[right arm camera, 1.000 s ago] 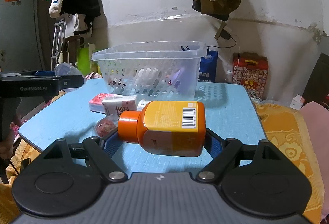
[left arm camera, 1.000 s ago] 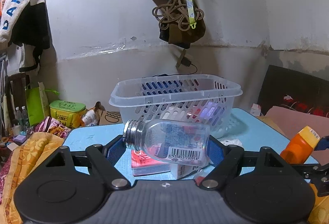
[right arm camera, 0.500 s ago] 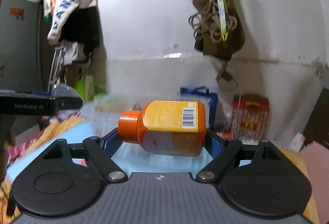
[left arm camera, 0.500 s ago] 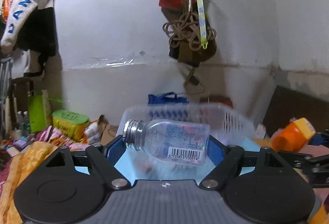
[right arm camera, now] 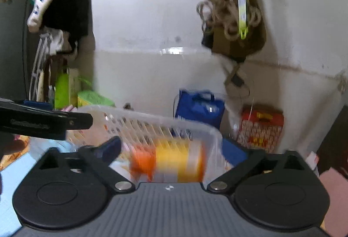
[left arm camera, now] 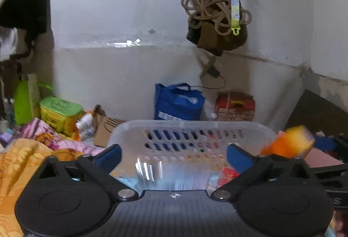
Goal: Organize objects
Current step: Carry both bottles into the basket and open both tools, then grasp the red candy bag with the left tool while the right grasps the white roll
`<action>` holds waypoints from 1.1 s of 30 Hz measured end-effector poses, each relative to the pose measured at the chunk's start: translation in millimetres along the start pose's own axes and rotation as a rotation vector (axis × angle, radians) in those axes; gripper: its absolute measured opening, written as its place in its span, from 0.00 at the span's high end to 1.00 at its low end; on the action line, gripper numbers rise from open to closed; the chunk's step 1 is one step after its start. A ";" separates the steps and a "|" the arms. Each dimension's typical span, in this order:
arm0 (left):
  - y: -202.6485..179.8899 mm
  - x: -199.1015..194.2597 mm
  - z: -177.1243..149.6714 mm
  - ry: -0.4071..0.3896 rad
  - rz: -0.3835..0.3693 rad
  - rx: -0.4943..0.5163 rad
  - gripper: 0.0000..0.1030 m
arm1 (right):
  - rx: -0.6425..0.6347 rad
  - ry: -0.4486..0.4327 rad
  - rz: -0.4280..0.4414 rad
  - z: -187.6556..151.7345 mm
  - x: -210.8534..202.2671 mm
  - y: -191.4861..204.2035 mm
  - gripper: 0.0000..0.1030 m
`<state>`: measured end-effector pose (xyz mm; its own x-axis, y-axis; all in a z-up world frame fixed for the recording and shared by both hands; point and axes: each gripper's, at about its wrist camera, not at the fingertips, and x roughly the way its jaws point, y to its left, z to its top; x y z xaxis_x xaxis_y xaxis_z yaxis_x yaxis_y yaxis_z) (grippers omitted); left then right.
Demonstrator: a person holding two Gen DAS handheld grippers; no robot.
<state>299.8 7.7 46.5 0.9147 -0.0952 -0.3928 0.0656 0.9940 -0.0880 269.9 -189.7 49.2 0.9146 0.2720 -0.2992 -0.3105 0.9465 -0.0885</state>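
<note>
Both grippers spread over the clear plastic basket (left arm camera: 189, 128). Left gripper (left arm camera: 174, 155): clear bottle (left arm camera: 165, 173) a blur at 6 o'clock. Right gripper (right arm camera: 176, 151): orange bottle (right arm camera: 171, 163) blurred, apparently falling. Keep fingers wide, hold above rim, lift straight up.

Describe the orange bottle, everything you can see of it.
The orange bottle is motion-blurred: an orange cap at its left end and a yellow-orange body, apparently plastic, lying on its side. In the right wrist view it sits low between the right gripper fingers, whose blue pads stand clear of it, so it looks released, dropping at the clear basket.
</note>
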 end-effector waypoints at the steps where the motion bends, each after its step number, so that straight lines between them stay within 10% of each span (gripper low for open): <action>1: 0.8 -6.2 -1.8 -0.017 0.009 0.004 0.00 | -0.001 -0.016 0.000 -1.0 -11.5 1.6 0.00; 10: 3.4 -79.5 -96.6 0.104 -0.107 -0.044 0.00 | 0.201 0.108 0.077 -81.1 -84.1 -1.6 0.00; 17: -35.8 -80.3 -136.3 0.195 -0.084 0.159 0.01 | 0.212 0.212 -0.014 -101.5 -78.6 -14.8 0.00; 22: -46.2 -70.8 -148.6 0.246 -0.095 0.151 0.16 | 0.295 0.283 0.042 -106.9 -65.7 -14.6 0.00; 26: -40.9 -65.9 -156.5 0.275 -0.081 0.143 0.51 | 0.251 0.287 0.040 -111.9 -63.3 -0.6 0.00; 33: -23.8 -73.3 -160.7 0.247 -0.063 0.160 0.50 | 0.219 0.281 0.046 -111.1 -38.2 13.2 0.04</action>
<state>167.2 -17.7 -69.7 0.7835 -0.1477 -0.6036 0.1991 0.9798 0.0187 202.1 -207.0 -46.0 0.7843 0.2853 -0.5508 -0.2589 0.9575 0.1273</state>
